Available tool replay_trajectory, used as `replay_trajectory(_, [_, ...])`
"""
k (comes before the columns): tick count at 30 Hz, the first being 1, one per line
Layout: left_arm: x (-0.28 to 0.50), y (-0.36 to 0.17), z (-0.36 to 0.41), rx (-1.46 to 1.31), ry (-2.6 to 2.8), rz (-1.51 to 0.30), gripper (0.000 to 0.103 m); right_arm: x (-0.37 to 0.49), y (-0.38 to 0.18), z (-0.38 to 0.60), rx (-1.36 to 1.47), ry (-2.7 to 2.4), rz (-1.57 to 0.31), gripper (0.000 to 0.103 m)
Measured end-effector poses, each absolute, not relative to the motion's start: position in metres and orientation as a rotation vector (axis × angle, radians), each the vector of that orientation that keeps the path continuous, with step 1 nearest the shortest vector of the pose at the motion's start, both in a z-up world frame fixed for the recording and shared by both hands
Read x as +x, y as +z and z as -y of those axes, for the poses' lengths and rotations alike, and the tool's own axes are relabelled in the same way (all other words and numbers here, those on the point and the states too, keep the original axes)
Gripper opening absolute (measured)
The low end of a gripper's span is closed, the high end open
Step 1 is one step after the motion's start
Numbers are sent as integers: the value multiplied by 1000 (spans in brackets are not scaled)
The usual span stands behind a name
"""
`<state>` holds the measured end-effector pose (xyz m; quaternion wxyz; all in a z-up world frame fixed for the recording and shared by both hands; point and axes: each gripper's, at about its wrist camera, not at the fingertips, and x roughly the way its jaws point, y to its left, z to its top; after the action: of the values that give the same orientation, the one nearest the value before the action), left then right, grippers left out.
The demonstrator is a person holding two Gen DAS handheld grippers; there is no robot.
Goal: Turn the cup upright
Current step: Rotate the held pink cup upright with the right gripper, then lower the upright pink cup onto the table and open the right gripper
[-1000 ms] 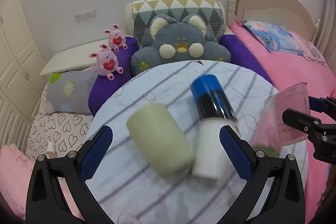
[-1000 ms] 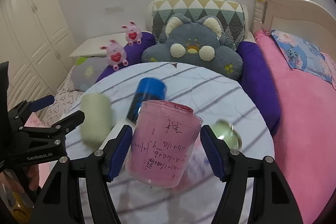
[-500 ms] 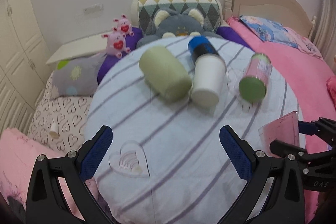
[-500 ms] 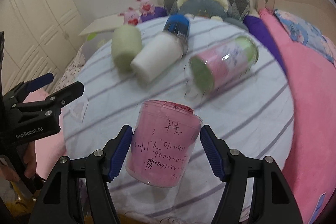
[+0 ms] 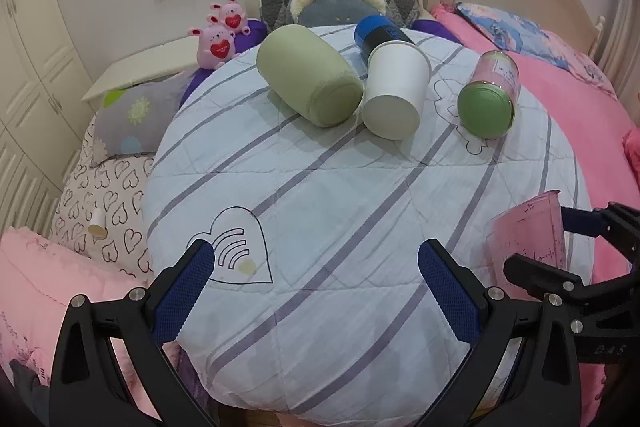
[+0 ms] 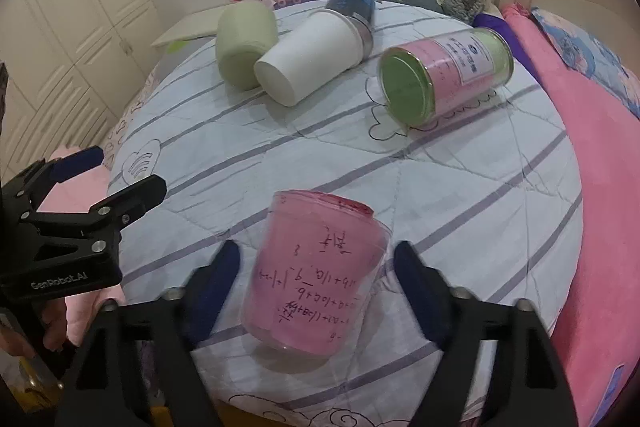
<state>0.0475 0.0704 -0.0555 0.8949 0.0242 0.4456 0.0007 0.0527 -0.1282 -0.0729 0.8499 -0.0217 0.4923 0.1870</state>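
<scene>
A: What fills most of the right wrist view?

B: The round bench [image 6: 460, 163] under a pale striped quilt, taking up the centre; a pink bed [image 6: 600, 163] runs down the right edge; white wardrobe doors [image 6: 68, 7] stand in the upper left.

A: And the cup?

B: The pink clear cup [image 6: 316, 275], with handwriting on its side, sits low in the centre of the frame, between the two blue pads of the right claw [image 6: 316, 291]; its mouth points up and away; a small gap shows on each side between pad and cup wall, so the claw looks spread a little wider than the cup; whether the cup's base is on the quilt I cannot tell.

A: The other claw?

B: In the left wrist view the left claw [image 5: 316, 291] is spread wide at the bottom of the frame with nothing between its pads; only quilt lies beyond it; the pink cup shows at the right edge there.

A: What else lies on the bench?

B: Toward the top of the frame, all on their sides: a sage green cup [image 5: 310, 77]; touching it, a white paper cup [image 5: 396, 91] with a blue and black bottle [image 5: 378, 31] behind it; further right and apart, a green-lidded jar [image 5: 490, 95] with pink contents; two pink bunny toys [image 5: 218, 41] in the upper left.
</scene>
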Motion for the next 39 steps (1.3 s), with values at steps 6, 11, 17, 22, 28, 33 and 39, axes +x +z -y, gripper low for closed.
replay_trajectory(6, [45, -50, -73, 34, 2, -926, 103, 47, -67, 124, -72, 408, -1022, 82])
replay_trajectory(11, [37, -38, -67, 26, 15, -914, 103, 40, -54, 138, -40, 404, -985, 82])
replay_trajectory(17, [29, -26, -38, 6, 15, -919, 103, 34, -33, 180, -3, 366, -925, 82])
replay_trajectory(22, [33, -28, 2, 1, 16, -954, 103, 41, -27, 222, 34, 357, -909, 82])
replay_trajectory(28, [46, -43, 41, -39, 56, -1023, 103, 62, -35, 255, 33, 391, -916, 82])
replay_trajectory(33, [60, -54, 64, -26, 93, -1064, 103, 84, -52, 269, 29, 436, -947, 82])
replay_trajectory(39, [79, -71, 73, -29, 141, -1126, 103, 108, -75, 278, 43, 486, -995, 82])
